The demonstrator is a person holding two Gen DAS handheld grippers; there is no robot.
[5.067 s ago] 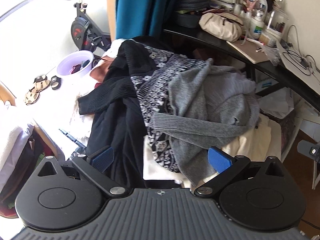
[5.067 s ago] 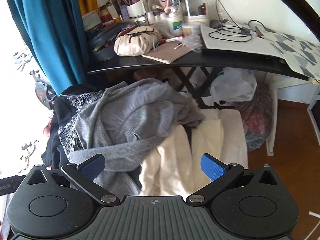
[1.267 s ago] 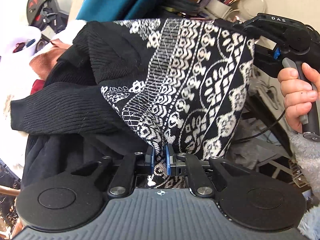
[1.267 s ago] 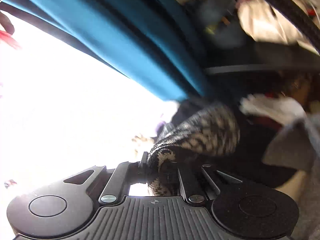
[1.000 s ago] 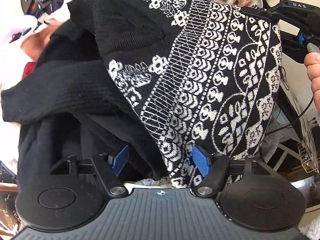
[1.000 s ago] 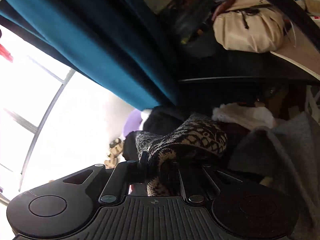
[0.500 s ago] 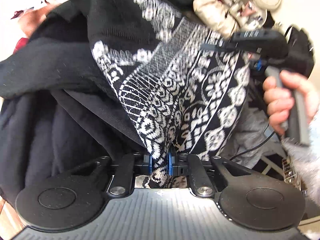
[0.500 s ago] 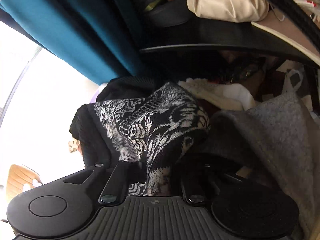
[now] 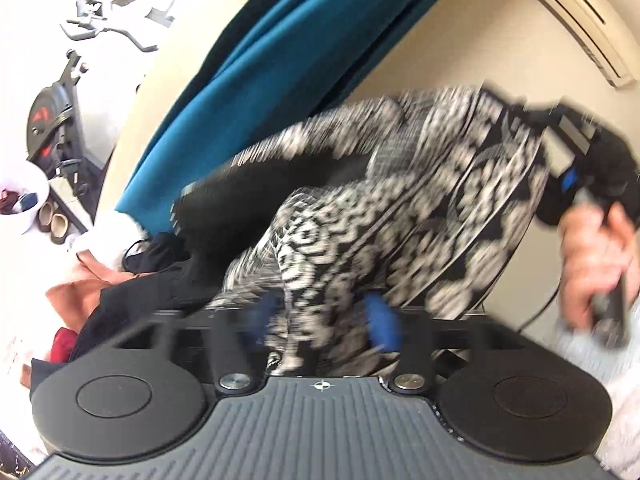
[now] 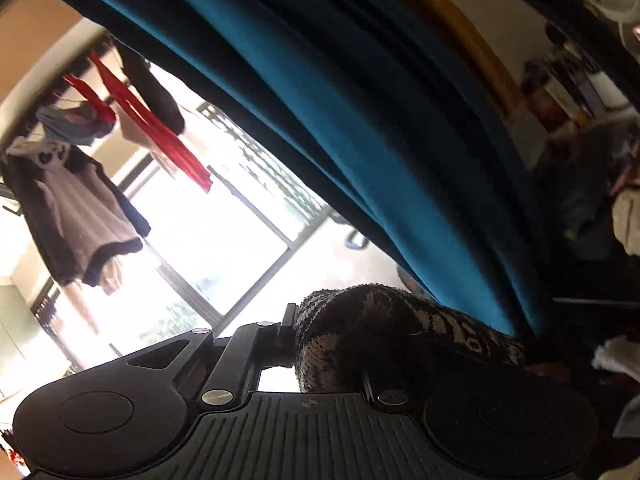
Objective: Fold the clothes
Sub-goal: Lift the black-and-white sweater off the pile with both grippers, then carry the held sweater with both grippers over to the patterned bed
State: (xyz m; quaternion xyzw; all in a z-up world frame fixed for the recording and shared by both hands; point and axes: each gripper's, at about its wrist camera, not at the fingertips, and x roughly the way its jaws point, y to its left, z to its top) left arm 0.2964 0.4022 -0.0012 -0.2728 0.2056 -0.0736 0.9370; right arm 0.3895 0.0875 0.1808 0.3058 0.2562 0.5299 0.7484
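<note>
A black-and-white patterned knit garment (image 9: 420, 216) hangs lifted in the air, blurred by motion. My left gripper (image 9: 320, 320) has its blue pads (image 9: 384, 320) a hand's width apart with a fold of the garment running between them; the jaws are not closed on it. My right gripper (image 10: 320, 344) is shut on another edge of the same garment (image 10: 384, 332), which drapes over its fingers. In the left wrist view the right gripper (image 9: 576, 168) holds the garment's top right corner, with the person's hand (image 9: 592, 264) on its handle.
A teal curtain (image 9: 256, 80) hangs behind the garment and fills the right wrist view (image 10: 360, 128). A pile of dark and orange clothes (image 9: 120, 280) lies lower left. An exercise bike (image 9: 52, 120) and a white bowl (image 9: 24, 204) stand at far left. Laundry (image 10: 80, 200) hangs by the window.
The garment has been lifted higher off the pile. My left gripper, shut on the fabric half a second ago, has opened. My right gripper has swung upward, still holding its edge.
</note>
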